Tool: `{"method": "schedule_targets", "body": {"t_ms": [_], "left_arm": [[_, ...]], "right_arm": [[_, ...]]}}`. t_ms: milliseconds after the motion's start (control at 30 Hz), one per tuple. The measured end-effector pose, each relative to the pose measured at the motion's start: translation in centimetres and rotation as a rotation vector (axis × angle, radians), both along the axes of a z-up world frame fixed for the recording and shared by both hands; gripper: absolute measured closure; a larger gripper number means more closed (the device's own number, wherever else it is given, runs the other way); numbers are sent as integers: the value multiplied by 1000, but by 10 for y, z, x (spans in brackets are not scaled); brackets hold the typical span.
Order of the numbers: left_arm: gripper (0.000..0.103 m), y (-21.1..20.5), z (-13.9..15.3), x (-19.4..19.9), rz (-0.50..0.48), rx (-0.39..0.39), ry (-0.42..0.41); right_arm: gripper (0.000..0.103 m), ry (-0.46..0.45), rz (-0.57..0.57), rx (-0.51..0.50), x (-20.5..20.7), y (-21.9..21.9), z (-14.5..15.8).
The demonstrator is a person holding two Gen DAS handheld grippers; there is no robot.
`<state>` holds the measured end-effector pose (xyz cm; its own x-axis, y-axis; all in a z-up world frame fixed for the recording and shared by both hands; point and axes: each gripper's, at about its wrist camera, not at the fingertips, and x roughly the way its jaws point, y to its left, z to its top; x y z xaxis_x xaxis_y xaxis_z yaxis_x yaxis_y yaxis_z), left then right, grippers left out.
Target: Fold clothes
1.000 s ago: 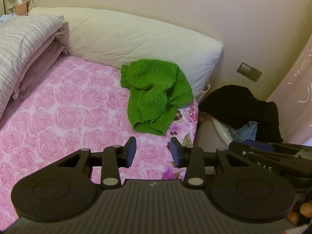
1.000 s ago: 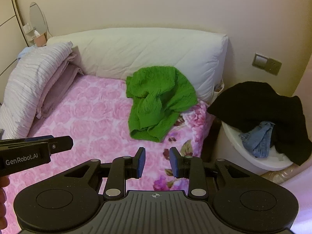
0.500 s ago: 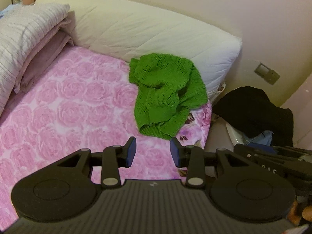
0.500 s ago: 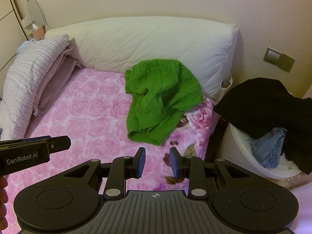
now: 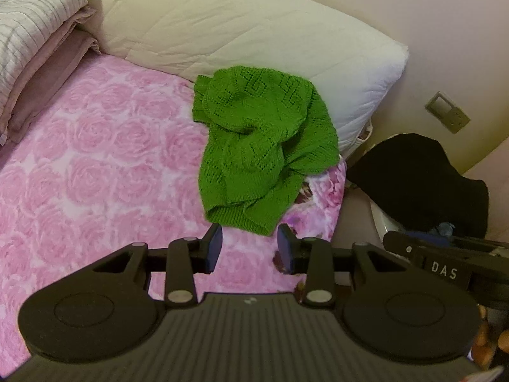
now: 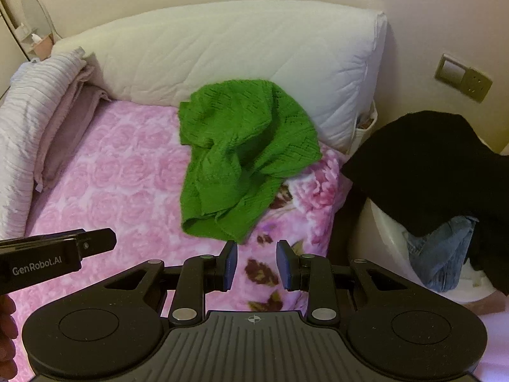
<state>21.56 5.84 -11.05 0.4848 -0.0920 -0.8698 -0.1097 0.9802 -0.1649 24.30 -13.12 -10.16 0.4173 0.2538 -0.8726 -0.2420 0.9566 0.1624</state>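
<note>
Left wrist view, sweater: the bright green open-knit sweater (image 5: 261, 156) sits crumpled in the middle of the frame on the pink rose-print blanket (image 5: 95, 165), its top edge against the long white quilted bolster pillow (image 5: 238, 31). No neat folds that I can see.

Left wrist view, my left claw: left gripper (image 5: 249, 251) hangs just below the sweater's ribbed hem, jaws apart, nothing between them.

Left wrist view, other laundry: a black garment (image 5: 420, 178) is draped over something at the right edge.

Right wrist view, sweater: same rumpled heap, centre frame, one corner trailing toward the blanket's right edge.

Right wrist view, my right claw: right gripper (image 6: 256, 265) is spread too and empty, just under the hem.

Right wrist view, basket: a white plastic laundry basket (image 6: 394, 238) at lower right holds the black garment and a bunched blue denim piece (image 6: 442, 251).

Progress: honestly, the sweater needs flattening and folding, and the basket pieces look unfolded as well.

Folded already?: a striped pale bedding stack (image 6: 28, 121) at upper left lies tidy, but I can't say it's part of the job.
</note>
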Motion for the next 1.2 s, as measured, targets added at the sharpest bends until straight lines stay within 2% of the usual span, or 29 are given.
{"method": "schedule_targets", "body": {"t_ms": [433, 667, 1067, 1200], "left_arm": [[69, -3, -30, 61, 24, -6, 26], [69, -3, -48, 90, 37, -4, 52], [69, 1, -77, 132, 56, -14, 100], [69, 6, -89, 144, 88, -49, 121]], "right_arm": [[72, 64, 33, 4, 64, -3, -32], [72, 102, 13, 6, 92, -5, -52], [72, 128, -26, 15, 132, -10, -77], [72, 102, -48, 67, 143, -15, -85]]}}
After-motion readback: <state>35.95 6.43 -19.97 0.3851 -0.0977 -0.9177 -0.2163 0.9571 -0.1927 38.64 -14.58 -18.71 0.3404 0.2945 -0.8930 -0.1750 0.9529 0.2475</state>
